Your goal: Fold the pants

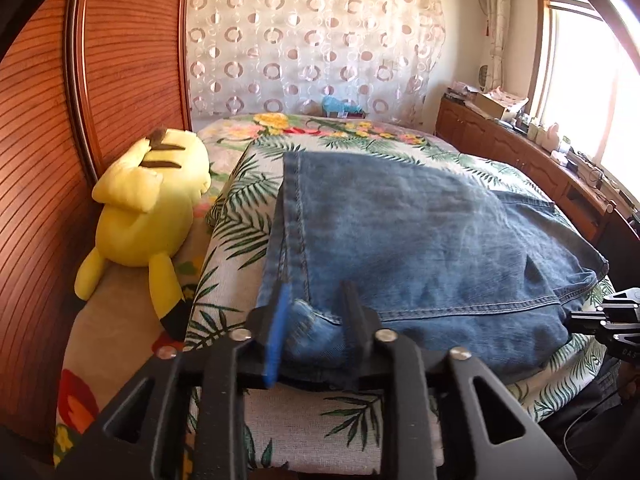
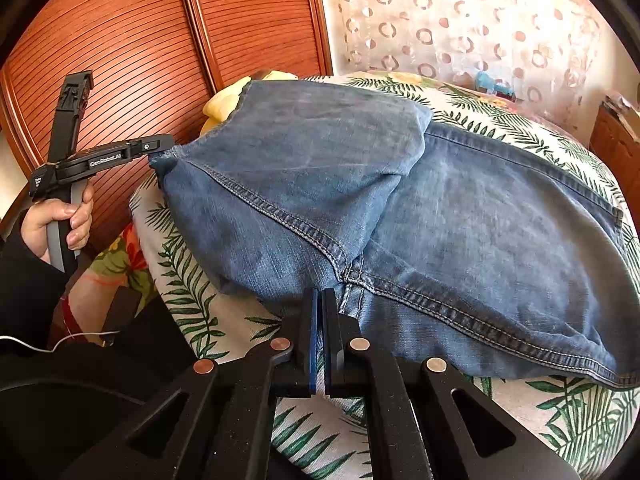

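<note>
Blue denim pants (image 1: 420, 240) lie folded on a leaf-print cushion (image 1: 240, 216) on the bed. My left gripper (image 1: 316, 300) stands at the near left corner of the pants, its jaws a little apart with a bunch of denim between them. In the right wrist view the left gripper (image 2: 160, 160) touches the far left corner of the pants (image 2: 400, 220). My right gripper (image 2: 320, 300) has its jaws pressed together at the near edge of the pants, by the seam crossing; whether cloth is pinched there is hidden.
A yellow plush toy (image 1: 148, 208) lies left of the cushion against a wooden wardrobe (image 1: 80, 120). A patterned curtain (image 1: 304, 40) hangs behind the bed. A wooden cabinet (image 1: 520, 152) with clutter runs under the window on the right.
</note>
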Available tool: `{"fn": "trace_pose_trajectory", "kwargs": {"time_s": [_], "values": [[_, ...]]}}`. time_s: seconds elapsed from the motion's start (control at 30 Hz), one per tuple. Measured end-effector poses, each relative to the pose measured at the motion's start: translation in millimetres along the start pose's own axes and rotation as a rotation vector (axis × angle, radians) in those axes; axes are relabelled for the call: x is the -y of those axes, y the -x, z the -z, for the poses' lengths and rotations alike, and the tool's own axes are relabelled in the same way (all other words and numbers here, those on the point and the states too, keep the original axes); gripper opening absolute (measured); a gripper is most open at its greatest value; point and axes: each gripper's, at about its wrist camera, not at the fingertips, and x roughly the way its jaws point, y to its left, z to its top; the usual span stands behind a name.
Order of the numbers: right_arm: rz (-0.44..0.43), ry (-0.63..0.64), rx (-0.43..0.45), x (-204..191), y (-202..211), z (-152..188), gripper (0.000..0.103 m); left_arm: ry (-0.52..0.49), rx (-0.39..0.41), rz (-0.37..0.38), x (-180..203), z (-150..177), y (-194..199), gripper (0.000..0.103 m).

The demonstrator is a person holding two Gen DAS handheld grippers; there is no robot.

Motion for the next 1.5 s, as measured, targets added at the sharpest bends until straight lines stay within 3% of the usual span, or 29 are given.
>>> {"fn": "trace_pose_trajectory", "kwargs": {"time_s": [0.03, 0.1, 0.2, 0.3, 0.73, 1.13, 1.37, 1.5], "values": [[0.001, -0.001, 0.004, 0, 2, 0, 0.001, -0.004, 0.007, 0.009, 2, -1, 2, 0.046], [0.005, -0.004, 0.014, 0, 6, 1, 0.001, -0.013, 0.019, 0.031, 7, -3, 6, 0.051], [0.014, -0.003, 0.017, 2, 11, 2, 0.001, -0.023, 0.037, 0.047, 16, -7, 10, 0.079], [0.027, -0.008, 0.029, 5, 16, 3, 0.001, -0.019, 0.051, 0.076, 25, -8, 11, 0.087], [0.105, -0.071, 0.072, 21, 34, 17, 0.001, -0.087, -0.023, 0.158, 83, -2, -12, 0.087], [0.286, -0.213, 0.101, 77, 67, 40, 0.005, -0.126, -0.077, 0.187, 110, 10, -27, 0.087], [0.407, -0.293, 0.124, 107, 88, 50, 0.033, -0.129, -0.09, 0.18, 113, 16, -32, 0.087], [0.433, -0.321, 0.122, 115, 87, 55, 0.04, -0.129, -0.096, 0.175, 114, 19, -34, 0.087]]}}
